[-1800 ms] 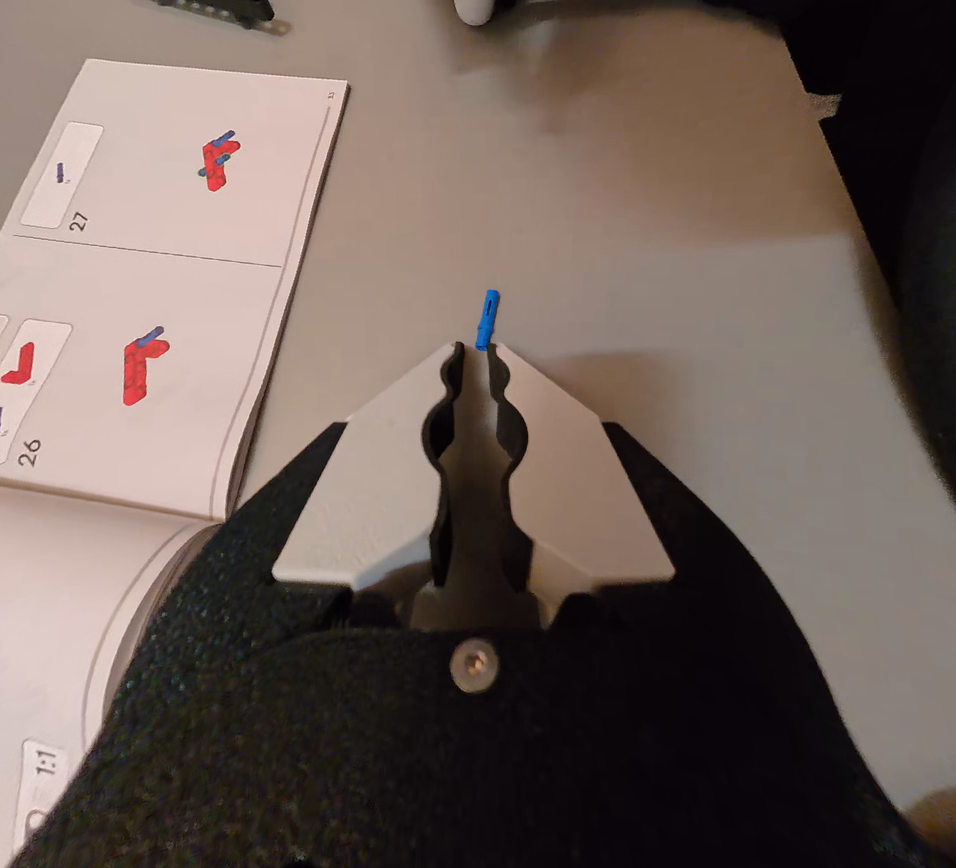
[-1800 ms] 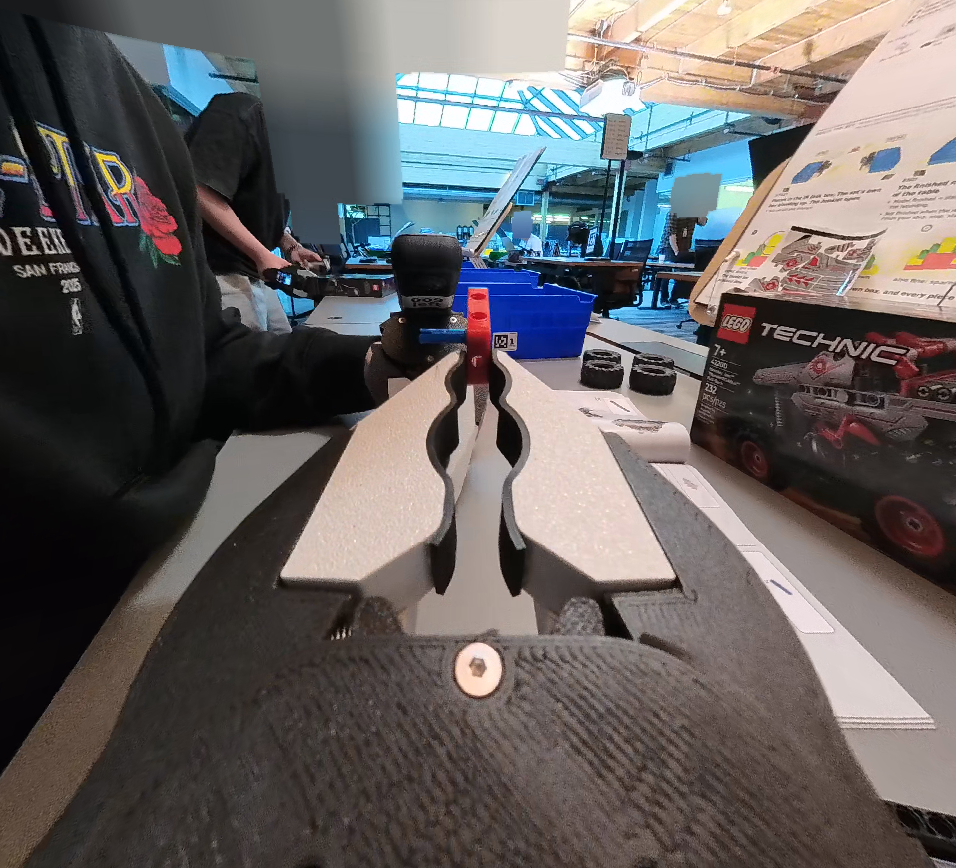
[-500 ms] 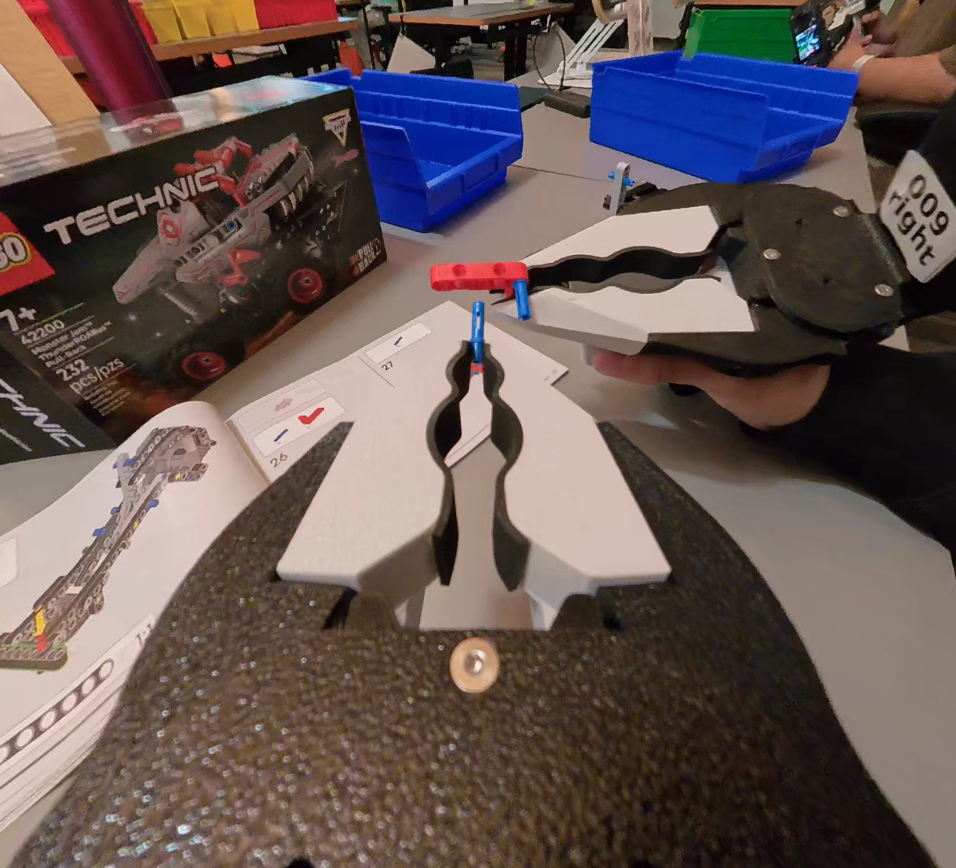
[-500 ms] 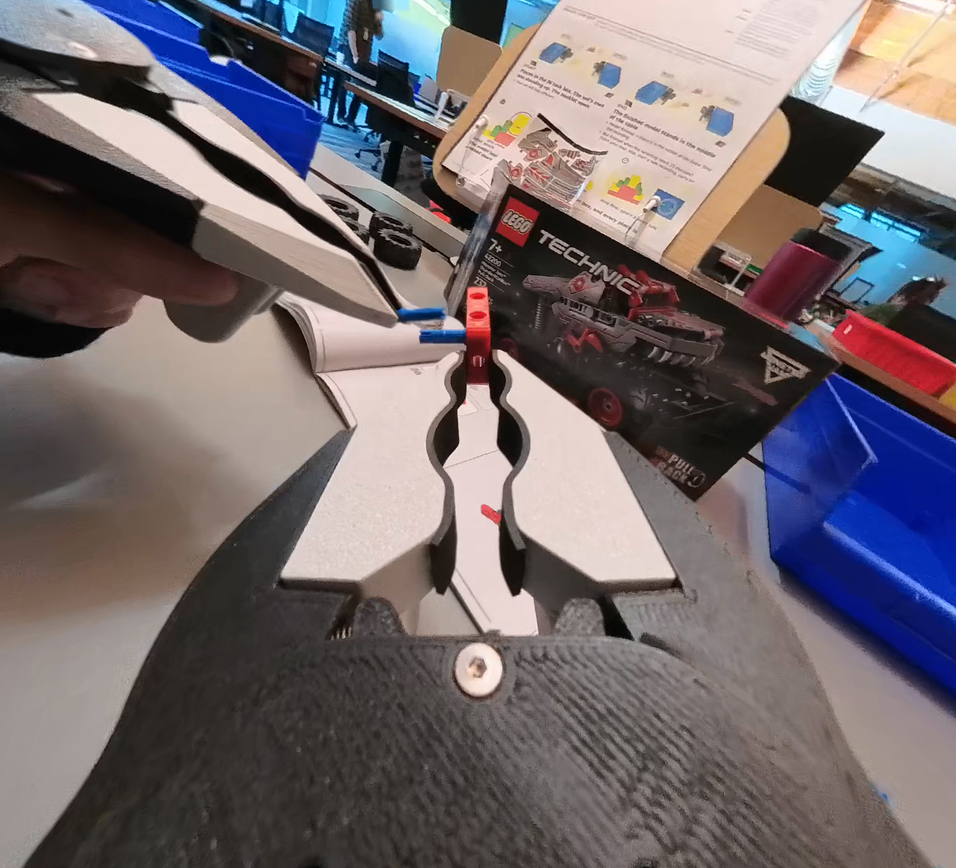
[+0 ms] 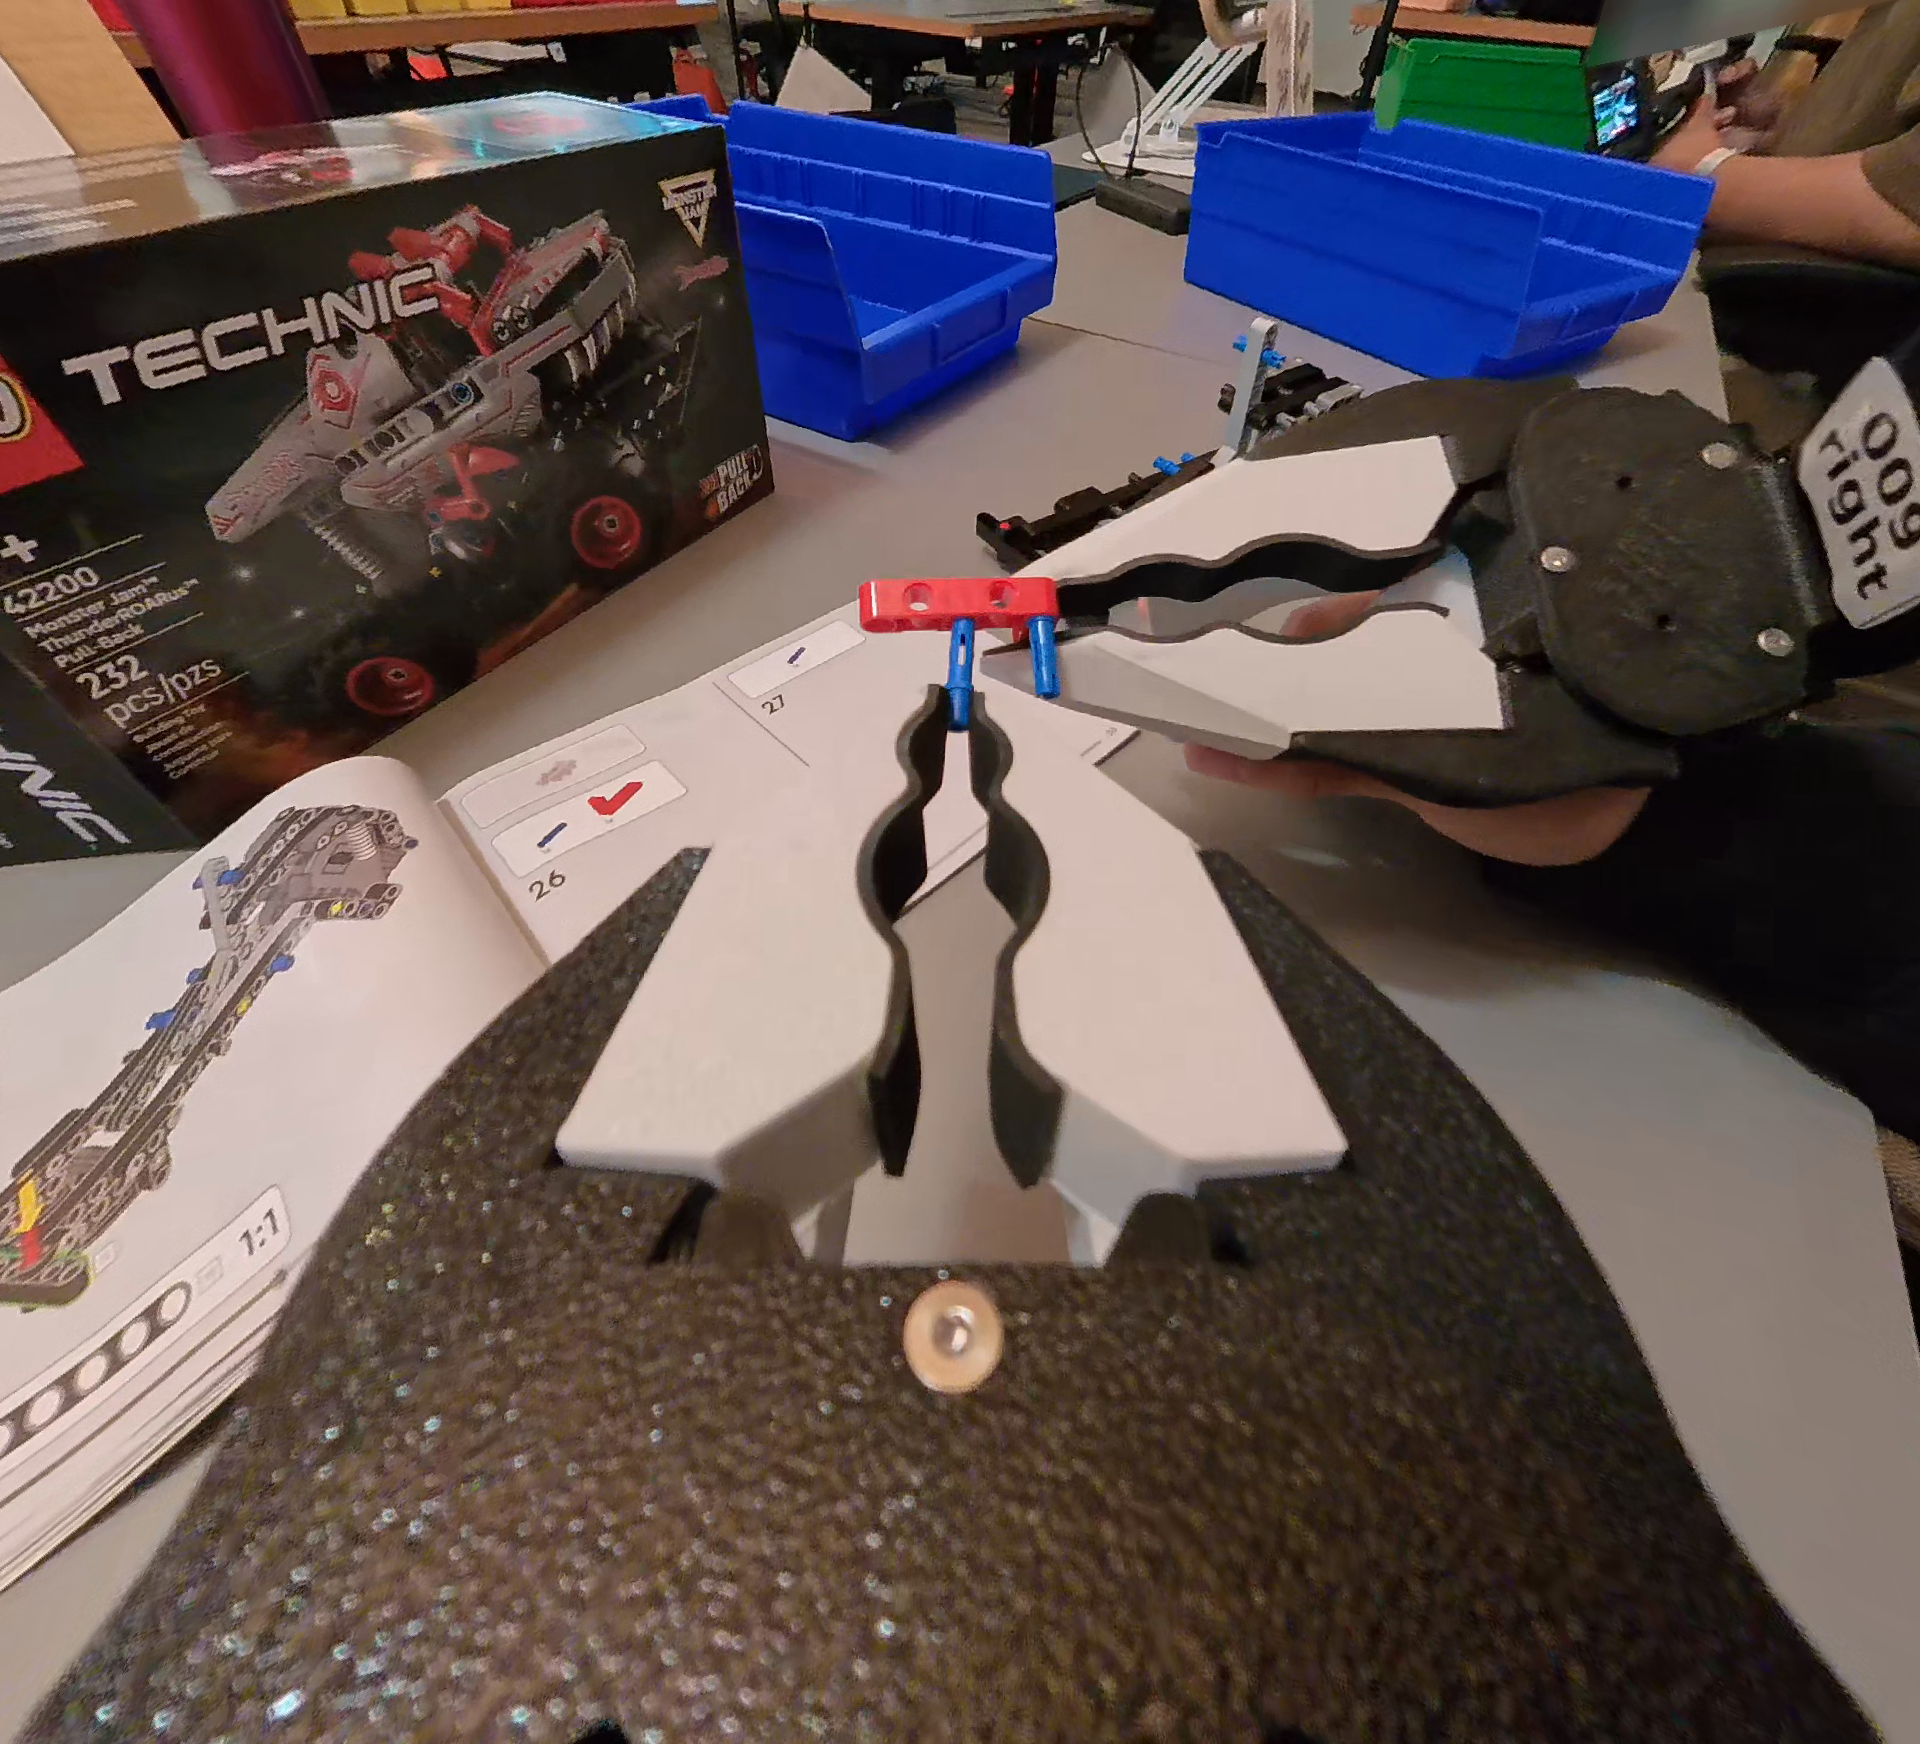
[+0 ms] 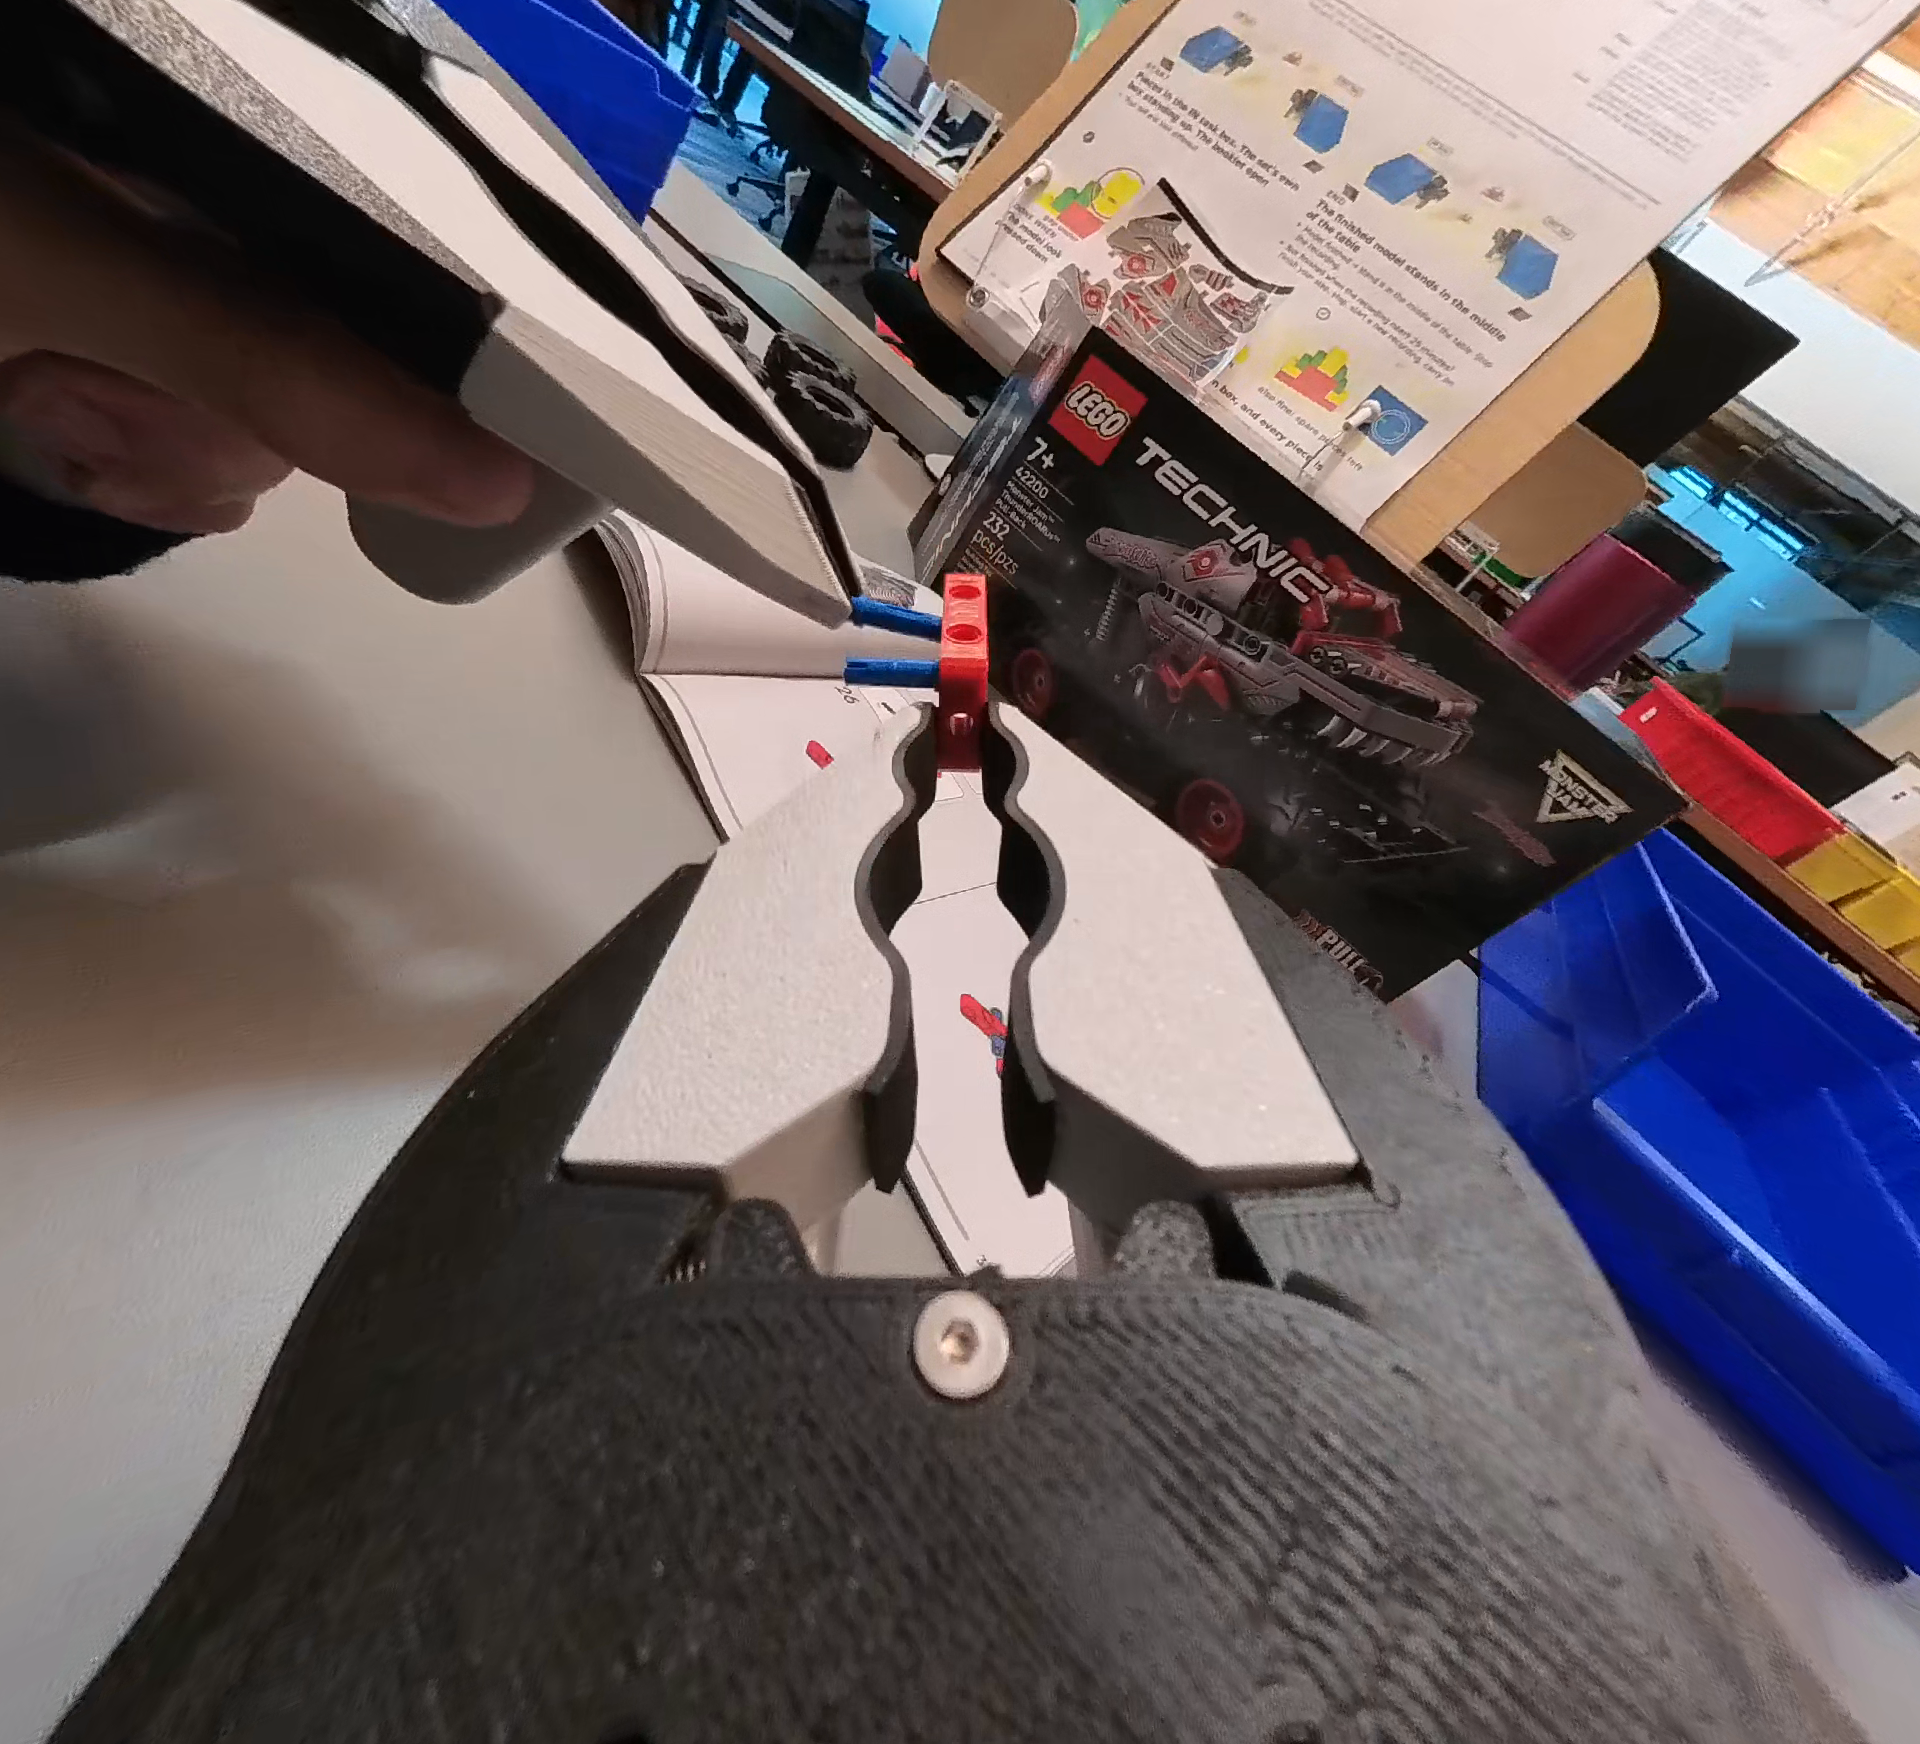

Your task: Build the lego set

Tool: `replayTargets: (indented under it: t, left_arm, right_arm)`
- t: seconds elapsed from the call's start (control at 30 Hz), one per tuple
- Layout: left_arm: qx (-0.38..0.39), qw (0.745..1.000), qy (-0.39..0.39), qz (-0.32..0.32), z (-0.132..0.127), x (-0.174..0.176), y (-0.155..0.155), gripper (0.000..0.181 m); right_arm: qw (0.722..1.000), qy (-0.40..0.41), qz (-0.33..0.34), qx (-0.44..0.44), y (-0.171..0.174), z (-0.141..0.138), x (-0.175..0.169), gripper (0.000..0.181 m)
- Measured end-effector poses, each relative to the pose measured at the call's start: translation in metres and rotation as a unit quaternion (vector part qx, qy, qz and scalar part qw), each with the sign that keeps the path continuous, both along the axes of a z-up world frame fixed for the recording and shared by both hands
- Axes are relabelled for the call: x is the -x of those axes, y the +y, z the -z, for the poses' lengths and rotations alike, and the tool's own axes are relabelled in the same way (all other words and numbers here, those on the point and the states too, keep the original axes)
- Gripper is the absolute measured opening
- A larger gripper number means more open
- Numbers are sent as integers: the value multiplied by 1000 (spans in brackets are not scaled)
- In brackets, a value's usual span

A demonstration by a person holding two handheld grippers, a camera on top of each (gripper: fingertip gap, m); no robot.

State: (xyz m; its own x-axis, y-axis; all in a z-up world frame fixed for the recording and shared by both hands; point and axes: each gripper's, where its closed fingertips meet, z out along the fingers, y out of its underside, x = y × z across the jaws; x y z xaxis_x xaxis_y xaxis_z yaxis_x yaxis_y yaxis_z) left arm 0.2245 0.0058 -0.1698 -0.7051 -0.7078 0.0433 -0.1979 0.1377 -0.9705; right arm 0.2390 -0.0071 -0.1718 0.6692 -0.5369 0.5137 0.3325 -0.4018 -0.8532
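- My left gripper (image 5: pixel 958 707) is clamped on a blue pin (image 5: pixel 960 668), its long axis straight ahead along the fingers, tip entering the red beam (image 5: pixel 956 603).
- My right gripper (image 6: pixel 958 738) pinches that beam, held crosswise above the booklet (image 5: pixel 312 915); a second pin (image 5: pixel 1042 655) sits beside mine.
- I judge a straight push seats it.
- Grey table (image 5: pixel 1558 1123); boxed set (image 5: pixel 364 406) and blue bins (image 5: pixel 894 271) behind, office beyond.
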Motion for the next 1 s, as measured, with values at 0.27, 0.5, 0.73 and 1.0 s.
replayTargets:
  t: [0.27,0.5,0.73,1.0]
  left_arm:
    - [-17,999,-31,-18,-4,0,3,1]
    - [-38,997,-65,-32,-10,0,5,1]
    - [-6,996,-88,-26,-22,3,4,1]
    - [-31,985,-163,-44,-39,8,9,1]
  right_arm:
    - [999,41,-12,-17,3,4,1,6]
    - [995,77,-9,-57,7,1,1,6]
    - [988,89,-36,-121,6,-13,4,6]
    - [951,166,-91,-245,15,-31,11,6]
